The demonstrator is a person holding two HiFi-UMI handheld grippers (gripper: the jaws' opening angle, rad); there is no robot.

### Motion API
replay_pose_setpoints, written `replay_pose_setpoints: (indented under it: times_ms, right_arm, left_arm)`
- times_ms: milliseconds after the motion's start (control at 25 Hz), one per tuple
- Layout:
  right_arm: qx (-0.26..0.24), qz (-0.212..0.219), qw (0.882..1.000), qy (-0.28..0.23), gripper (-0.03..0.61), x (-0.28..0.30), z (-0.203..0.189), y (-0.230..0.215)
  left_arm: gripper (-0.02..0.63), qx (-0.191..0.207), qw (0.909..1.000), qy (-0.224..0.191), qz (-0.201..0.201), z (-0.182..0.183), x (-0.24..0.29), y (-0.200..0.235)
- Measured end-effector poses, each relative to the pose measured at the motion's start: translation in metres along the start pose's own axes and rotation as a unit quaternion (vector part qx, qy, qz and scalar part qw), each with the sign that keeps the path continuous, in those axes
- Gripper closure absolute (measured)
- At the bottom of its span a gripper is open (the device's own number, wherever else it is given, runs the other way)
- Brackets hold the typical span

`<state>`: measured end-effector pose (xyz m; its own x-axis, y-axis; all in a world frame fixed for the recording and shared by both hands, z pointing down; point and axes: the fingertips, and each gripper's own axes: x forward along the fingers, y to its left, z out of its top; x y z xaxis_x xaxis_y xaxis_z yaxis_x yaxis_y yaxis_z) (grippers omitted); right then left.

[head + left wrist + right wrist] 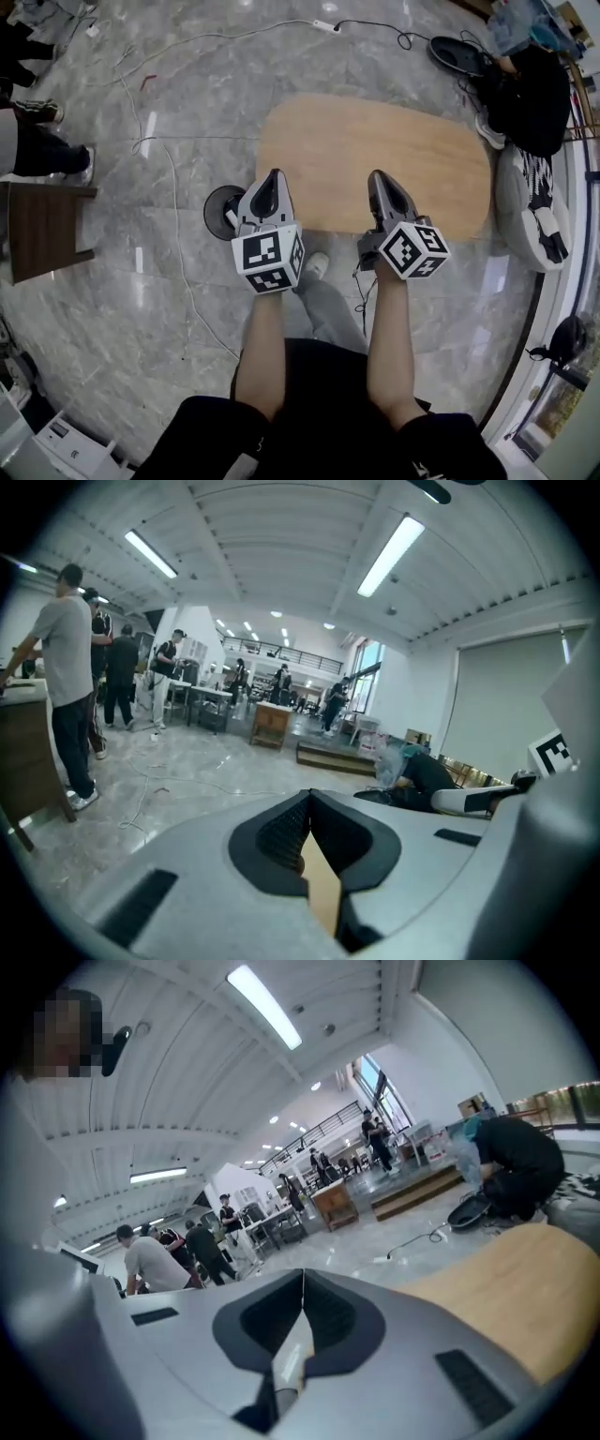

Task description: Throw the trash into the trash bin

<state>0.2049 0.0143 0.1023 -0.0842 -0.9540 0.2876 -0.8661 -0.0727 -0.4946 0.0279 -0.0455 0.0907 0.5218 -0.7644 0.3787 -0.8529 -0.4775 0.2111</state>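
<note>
Two grippers are held side by side above the person's black-clad lap. Left gripper [273, 174]: jaws together at the tips, nothing clamped. Right gripper [378, 175]: jaws likewise together, nothing clamped. Each carries a marker cube [268, 259] printed with black-and-white square patterns; no lettering can be read.

One white shoe [316, 265] shows between the forearms. One oval wooden surface [375, 141] lies under the jaw tips. One dark round thing [217, 208] sits on the floor just beside the surface's left end, partly behind the left gripper; whether it is the bin cannot be told. The trash cannot be made out in any view.

The grey marbled floor [187, 94] is crossed by white cables [176, 225]. Brown wooden furniture [42, 230] stands at far left. A black bundle [530, 94] and a black-and-white cushion [534, 202] lie past the surface's right end.

Gripper views only: a hall with a white ribbed ceiling, strip lights [391, 553], standing people [70, 658] and a railed gallery [300, 658] at the back. The right gripper view also takes in the surface's wooden edge.
</note>
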Motion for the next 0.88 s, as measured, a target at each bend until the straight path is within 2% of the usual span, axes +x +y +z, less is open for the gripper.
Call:
replay_pose_setpoints:
  times_ms: [120,200,360,480,720,880]
  right_arm:
    - [-0.014,-0.015,0.999,-0.045,0.566,-0.029,0.048,-0.002]
    - [-0.046,-0.040,0.996,-0.059,0.566,-0.050,0.070,-0.003]
    - [-0.127,-0.086,0.985,-0.080,0.566,-0.087,0.113,-0.006]
    - [-0.151,-0.104,0.977,-0.105,0.566,-0.116,0.140,-0.012]
    - [-0.168,-0.103,0.963,-0.182,0.567,-0.168,0.198,-0.015]
    - [-0.178,-0.099,0.956,-0.209,0.568,-0.188,0.218,-0.009]
  left_arm:
    - [0.611,0.018,0.9992,-0.026,-0.024,0.036,-0.008,-0.038]
    - [0.612,0.033,0.9976,-0.042,-0.044,0.058,-0.013,-0.062]
    - [0.612,0.072,0.9908,-0.075,-0.086,0.101,-0.022,-0.110]
    - [0.612,0.091,0.9854,-0.097,-0.107,0.122,-0.033,-0.136]
    - [0.612,0.113,0.9698,-0.163,-0.142,0.172,-0.052,-0.188]
    - [0.612,0.115,0.9608,-0.193,-0.162,0.190,-0.065,-0.212]
